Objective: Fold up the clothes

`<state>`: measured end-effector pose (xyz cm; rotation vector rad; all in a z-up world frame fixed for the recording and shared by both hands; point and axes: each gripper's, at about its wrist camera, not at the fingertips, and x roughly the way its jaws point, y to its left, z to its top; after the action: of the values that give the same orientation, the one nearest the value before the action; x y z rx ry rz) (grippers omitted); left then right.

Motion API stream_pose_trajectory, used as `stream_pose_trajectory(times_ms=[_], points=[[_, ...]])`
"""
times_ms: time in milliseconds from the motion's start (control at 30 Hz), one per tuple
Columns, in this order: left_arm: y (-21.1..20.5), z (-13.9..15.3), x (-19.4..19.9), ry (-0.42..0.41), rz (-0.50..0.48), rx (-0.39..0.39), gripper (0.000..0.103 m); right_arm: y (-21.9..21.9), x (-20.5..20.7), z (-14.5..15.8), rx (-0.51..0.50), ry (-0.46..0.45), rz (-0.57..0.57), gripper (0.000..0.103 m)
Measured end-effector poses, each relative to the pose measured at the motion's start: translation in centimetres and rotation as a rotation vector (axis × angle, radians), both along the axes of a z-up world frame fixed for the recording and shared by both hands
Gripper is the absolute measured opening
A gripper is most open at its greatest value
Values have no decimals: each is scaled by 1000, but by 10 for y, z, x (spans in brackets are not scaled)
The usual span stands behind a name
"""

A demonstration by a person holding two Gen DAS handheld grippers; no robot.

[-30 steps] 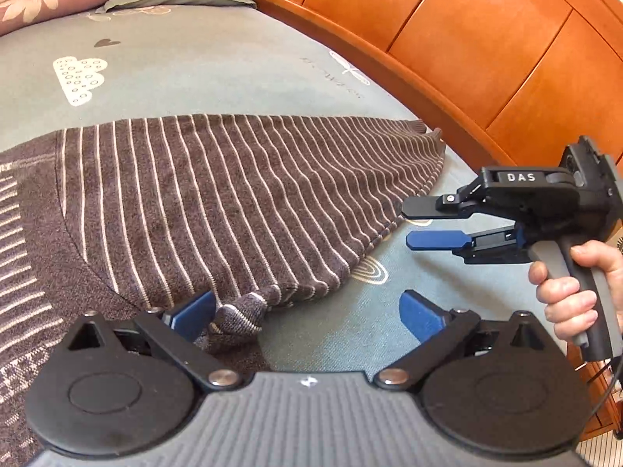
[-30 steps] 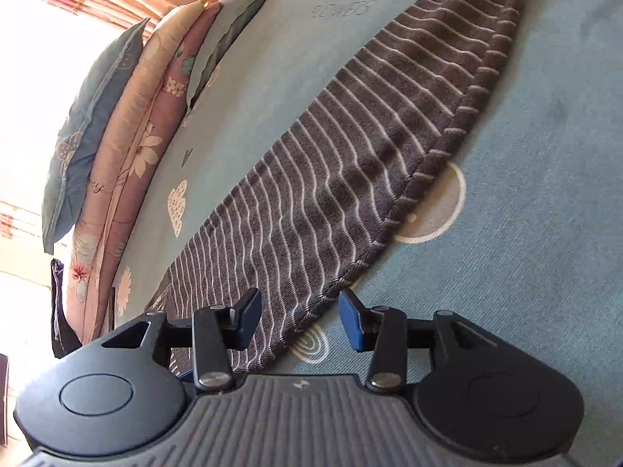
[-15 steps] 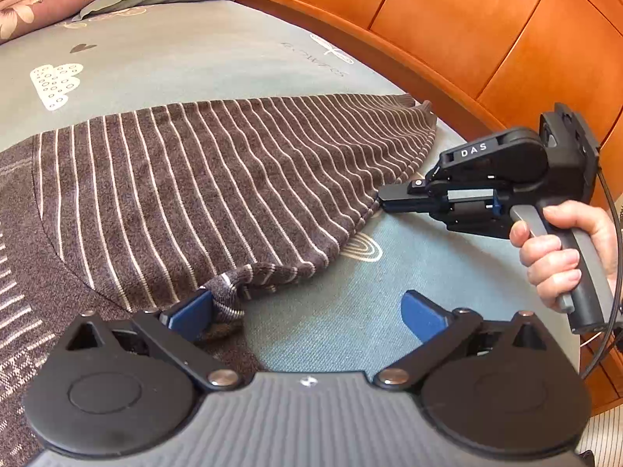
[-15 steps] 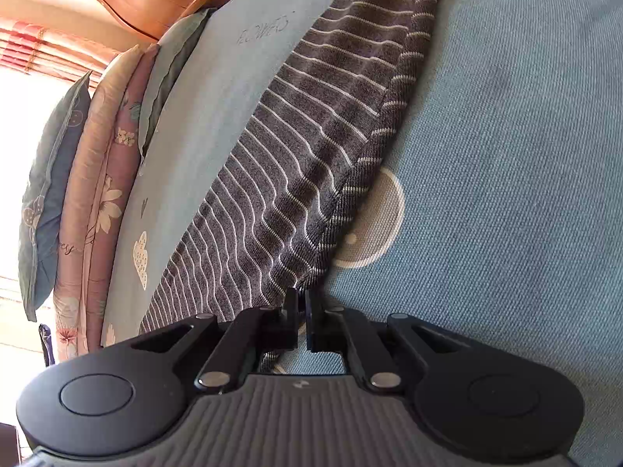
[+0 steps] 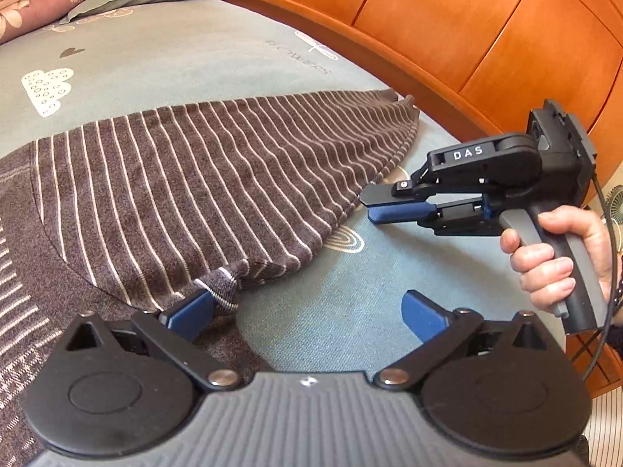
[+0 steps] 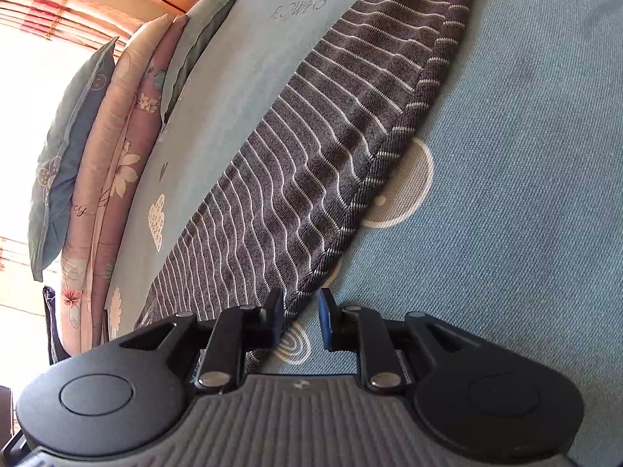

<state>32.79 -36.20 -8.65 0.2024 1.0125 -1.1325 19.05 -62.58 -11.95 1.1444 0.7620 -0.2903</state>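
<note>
Blue-padded jaws of the left gripper (image 5: 307,303) stand wide apart, low over the bed; one pad touches the bunched ribbed cuff (image 5: 220,286) of the grey striped sweater (image 5: 202,179), with nothing clamped between them. Just beyond, that sweater lies spread flat on the teal printed bedsheet (image 5: 155,50), its hem running diagonally toward the far side. To the right, a person's hand (image 5: 560,253) grips the handle of the right gripper (image 6: 300,315), whose jaws are narrow and opening, with the sweater's hem edge between the pads but not pinched. Farther back, floral pillows (image 6: 101,179) are stacked, and an orange wooden headboard (image 5: 447,19) curves behind the bed.
</note>
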Motion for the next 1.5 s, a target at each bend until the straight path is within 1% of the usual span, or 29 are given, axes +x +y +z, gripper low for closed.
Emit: stream_pose_trajectory(times_ms=[67,133,200,333,400,467,567,600,700,733,833,967,1133,1233,1333,1400,1467,1500], points=[[-7,-8,1,-4,-2,17,102,3,0,-2,5,10,4,24],[-9,-7,3,0,7,15,102,5,1,0,-2,10,32,24],[-5,-1,6,16,21,3,102,9,4,9,-46,7,83,24],[11,12,2,3,56,-15,102,8,14,33,-149,-17,182,24],[18,15,-2,8,60,-21,102,7,24,44,-210,-20,222,27],[21,13,-6,27,62,-22,102,8,32,50,-247,-22,248,29],[17,-4,-9,84,53,9,102,14,44,52,-254,-28,274,29],[17,-7,-10,85,54,12,102,18,46,52,-250,-27,281,31],[23,1,-14,53,48,-2,102,30,47,48,-229,-15,305,32],[29,5,-14,39,62,-5,102,34,45,47,-230,-7,316,32],[51,16,-16,11,113,2,102,46,35,44,-226,18,342,33],[88,27,-24,-12,202,45,102,70,18,37,-162,52,390,33],[133,34,-51,-39,288,102,102,117,-13,33,-107,100,505,33],[155,33,-72,-29,284,140,102,144,-34,31,-90,137,580,33],[172,31,-92,-6,269,166,102,165,-57,24,-67,186,604,34],[182,31,-102,3,256,168,102,178,-73,18,-59,231,609,37],[191,31,-111,17,241,161,102,190,-86,14,-89,255,607,38],[194,31,-114,22,233,158,102,195,-93,14,-107,246,599,38]])
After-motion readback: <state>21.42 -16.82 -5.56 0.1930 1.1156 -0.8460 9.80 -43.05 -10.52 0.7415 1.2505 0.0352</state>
